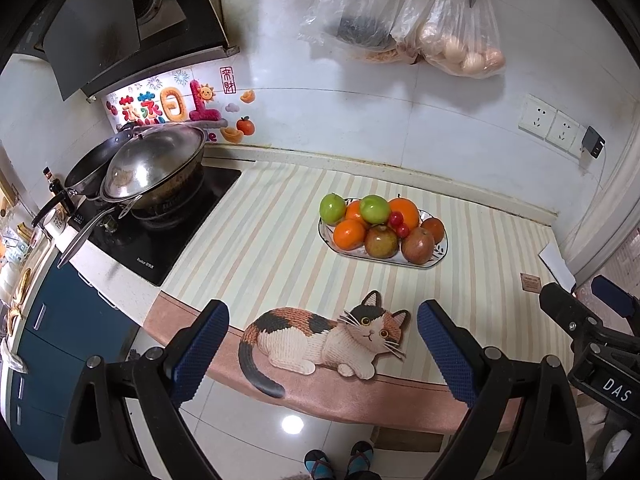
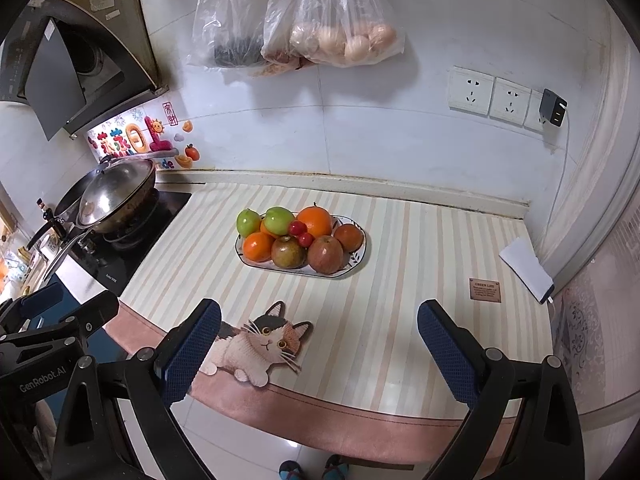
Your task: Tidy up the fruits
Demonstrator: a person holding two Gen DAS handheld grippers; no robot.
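Note:
An oval white plate [image 1: 439,254] [image 2: 360,258] on the striped counter mat holds a heap of fruit: two green apples [image 1: 333,208] [image 2: 248,221], several oranges [image 1: 404,212] [image 2: 316,221], two reddish-brown fruits [image 1: 417,245] [image 2: 325,254] and small red cherries [image 1: 397,219] [image 2: 297,228]. My left gripper [image 1: 322,338] hangs open over the counter's front edge, well short of the plate, nothing between its blue pads. My right gripper [image 2: 318,336] is also open and empty, held back from the plate. Each view catches the other gripper at its side edge.
A cat-shaped mat [image 1: 328,340] [image 2: 256,346] lies at the counter's front edge. A lidded wok [image 1: 154,166] [image 2: 114,196] sits on the black stove at left. Plastic bags [image 1: 452,28] [image 2: 336,28] hang on the wall. A white paper [image 2: 526,270] lies at right. A person's shoes [image 1: 340,462] show below.

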